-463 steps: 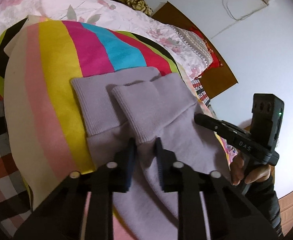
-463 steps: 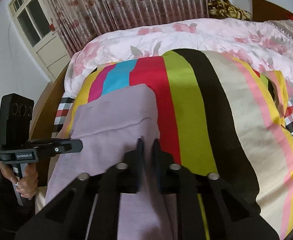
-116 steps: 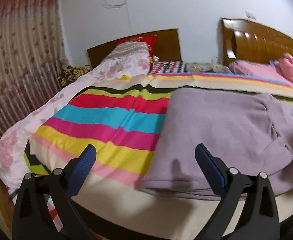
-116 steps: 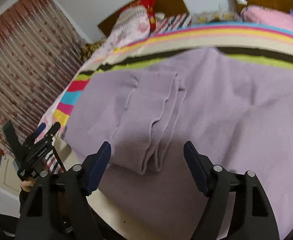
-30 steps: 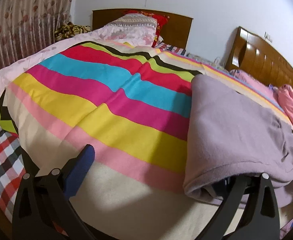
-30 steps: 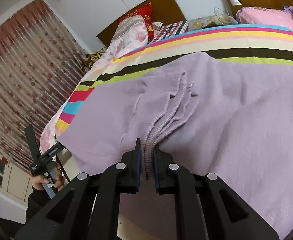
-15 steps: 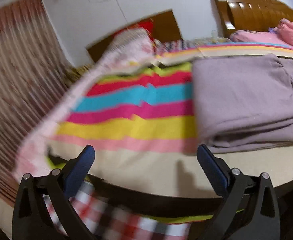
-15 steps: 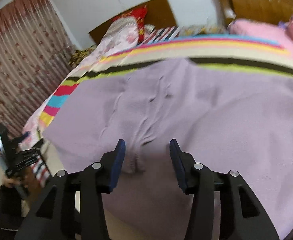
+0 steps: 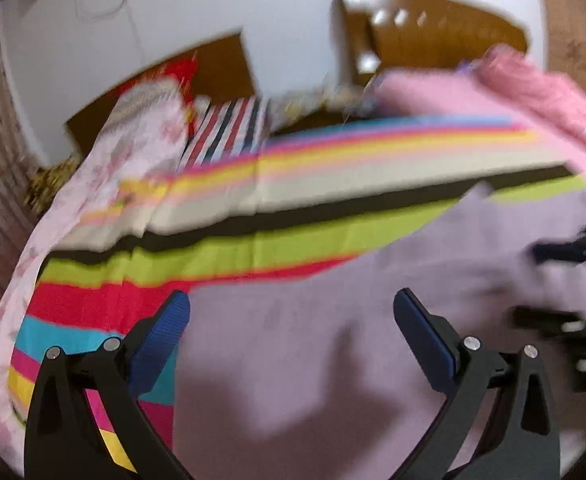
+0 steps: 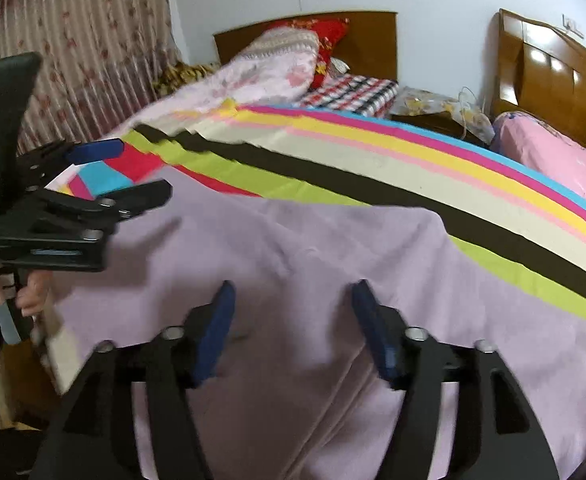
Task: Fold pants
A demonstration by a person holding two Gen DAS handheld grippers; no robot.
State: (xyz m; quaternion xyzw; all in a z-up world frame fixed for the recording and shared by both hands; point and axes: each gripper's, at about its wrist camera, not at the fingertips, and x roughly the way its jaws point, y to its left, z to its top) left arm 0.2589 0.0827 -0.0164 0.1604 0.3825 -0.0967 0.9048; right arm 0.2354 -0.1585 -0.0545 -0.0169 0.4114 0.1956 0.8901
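Note:
The lilac pants (image 10: 313, 248) lie folded on the striped blanket (image 10: 433, 168) near the bed's front edge; they also show in the left wrist view (image 9: 333, 320). My left gripper (image 9: 291, 320) is open and empty above the pants' left part; it also shows in the right wrist view (image 10: 121, 172) at the left. My right gripper (image 10: 293, 312) is open and empty over the pants' near part; it shows blurred in the left wrist view (image 9: 557, 284) at the right.
A floral quilt (image 10: 253, 72) and pillows lie at the bed's far left by the curtain (image 10: 85, 48). A second bed with pink bedding (image 10: 553, 156) and a wooden headboard (image 10: 553, 64) stands at the right. A cluttered nightstand (image 10: 433, 108) sits between them.
My right gripper has let go of the pants' cuffs and opened wide. My left gripper, open throughout, has swung right from the blanket to over the pants.

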